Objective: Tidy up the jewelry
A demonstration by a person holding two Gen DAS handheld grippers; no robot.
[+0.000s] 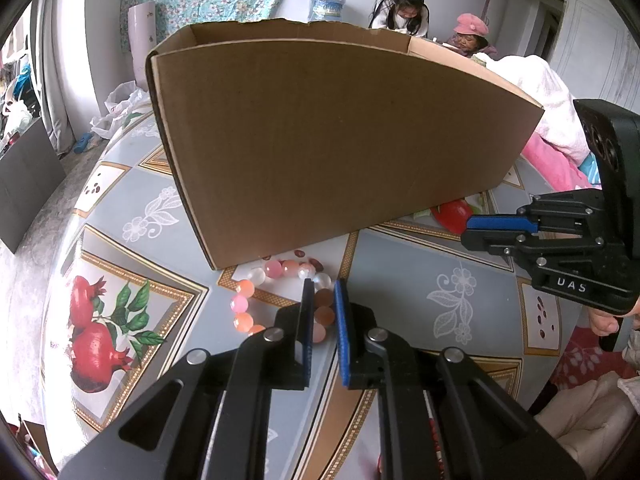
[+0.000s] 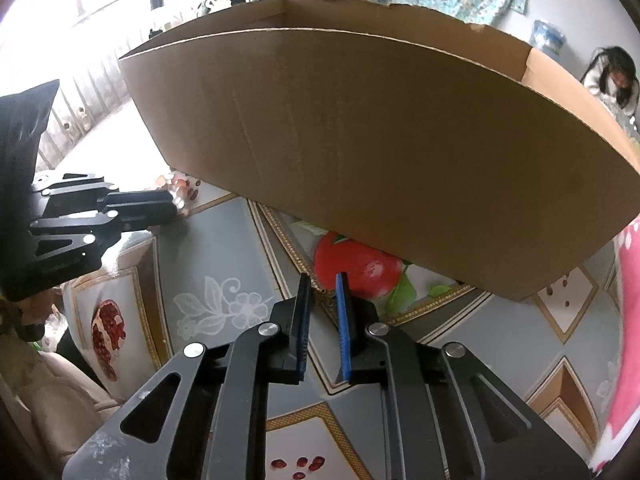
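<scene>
A bracelet of pink, orange and white beads [image 1: 276,270] lies on the patterned tablecloth by the near corner of a tall brown cardboard box [image 1: 320,132]. My left gripper [image 1: 324,284] is over it, its jaws a bead's width apart around the right side of the bead ring, pressing nothing. In the right wrist view the box [image 2: 380,140] fills the top. My right gripper [image 2: 323,278] is slightly open over a small brass-coloured butterfly-shaped ornament [image 2: 325,297] that lies on the cloth between its fingers. The right gripper also shows in the left wrist view [image 1: 468,230], and the left gripper in the right wrist view [image 2: 172,210].
The tablecloth [image 1: 400,256] is grey with pomegranate and flower prints. Pink and white bedding [image 1: 552,136] lies at the right. Two people [image 1: 404,12] sit behind the box. A white bag [image 1: 120,104] lies at the table's far left edge.
</scene>
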